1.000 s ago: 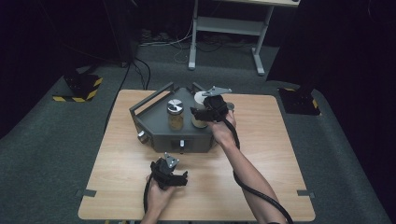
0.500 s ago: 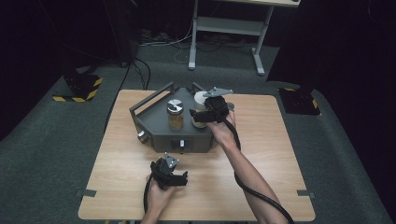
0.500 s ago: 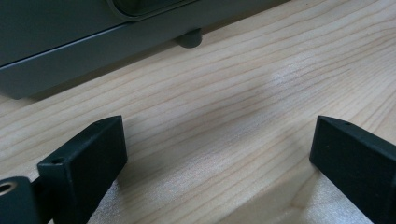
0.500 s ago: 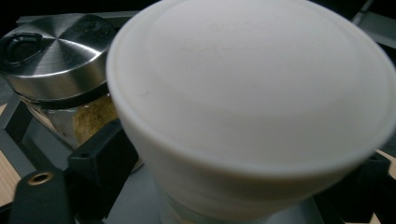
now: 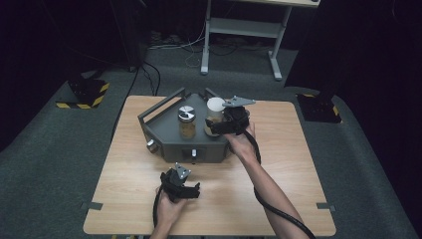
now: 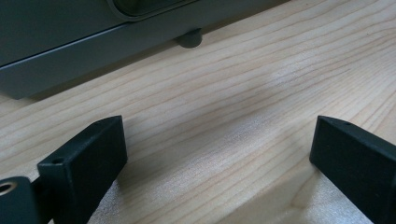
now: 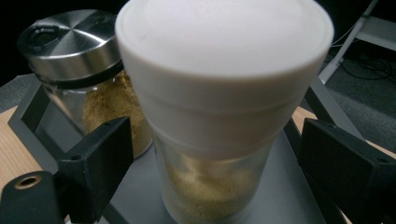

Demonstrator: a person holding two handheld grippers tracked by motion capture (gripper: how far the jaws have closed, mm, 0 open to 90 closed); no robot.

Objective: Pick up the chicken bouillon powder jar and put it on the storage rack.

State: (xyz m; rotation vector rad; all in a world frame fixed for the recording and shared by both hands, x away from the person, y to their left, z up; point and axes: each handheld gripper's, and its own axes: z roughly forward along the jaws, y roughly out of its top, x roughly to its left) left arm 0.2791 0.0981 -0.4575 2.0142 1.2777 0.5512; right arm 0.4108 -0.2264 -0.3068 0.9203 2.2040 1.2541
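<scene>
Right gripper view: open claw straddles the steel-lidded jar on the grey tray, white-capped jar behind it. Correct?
No, the jars are swapped. In the right gripper view the open right claw straddles the white-capped jar; the steel-lidded jar stands behind it on the grey tray.

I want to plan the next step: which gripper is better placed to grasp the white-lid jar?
The right gripper: its open jaws already stand either side of the white-lid jar on the tray. The left gripper rests open on the table, away from it.

Grey carpet [image 5: 59, 164], dark room, white stand [image 5: 244, 35]
</scene>
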